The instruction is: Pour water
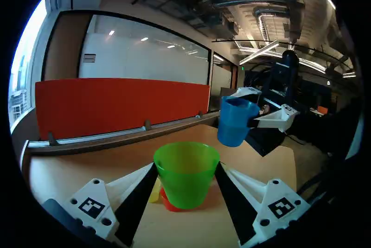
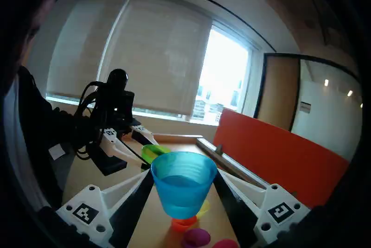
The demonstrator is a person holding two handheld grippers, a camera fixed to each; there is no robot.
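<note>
I'm holding the green cup in my left gripper, both fingers pressing on its sides, and it's sitting upright over the wooden table, toward the near edge. I cannot tell whether its base is touching the wood. My right gripper is clamping the blue cup the same way, a finger on each side, and water is lying inside it well below the rim. In the left gripper view the blue cup is hanging higher than the green one and apart from it, out toward the table's far right corner. In the right gripper view the green cup is showing just beyond the blue rim. Small coloured pieces are lying on the table under the cups: yellow and red beside the green cup's base, and purple near the blue one. The red partition is running along the table's far edge.
</note>
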